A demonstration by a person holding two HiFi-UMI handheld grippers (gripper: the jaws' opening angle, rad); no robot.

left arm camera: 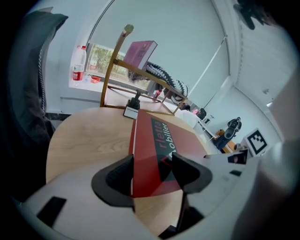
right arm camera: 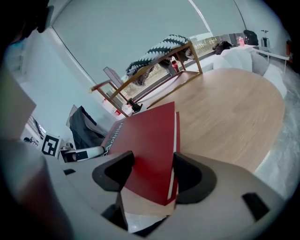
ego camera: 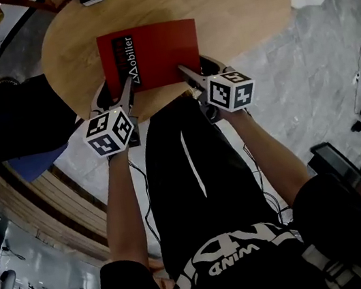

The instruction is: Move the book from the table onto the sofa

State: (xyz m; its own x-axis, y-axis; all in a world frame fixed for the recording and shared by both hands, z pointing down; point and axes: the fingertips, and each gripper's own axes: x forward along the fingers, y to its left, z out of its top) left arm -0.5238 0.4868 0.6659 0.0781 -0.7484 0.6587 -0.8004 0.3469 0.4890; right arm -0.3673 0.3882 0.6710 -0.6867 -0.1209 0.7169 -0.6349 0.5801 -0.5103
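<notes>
Straddling red flat book (ego camera: 149, 54) on round wooden tabletop (ego camera: 239, 5) with left claw (ego camera: 118, 87), right claw (ego camera: 197, 72), both open; not yet lifted.

The book (ego camera: 149, 54) lies on the tabletop (ego camera: 239, 5) at its 6 o'clock edge. The left hand-held gripper (ego camera: 118, 93) straddles the book's 7 o'clock corner, and the right hand-held gripper (ego camera: 195, 77) its 5 o'clock corner.

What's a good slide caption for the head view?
Left tongs and right tongs straddle the red book's near corners on the round wooden table.
</notes>
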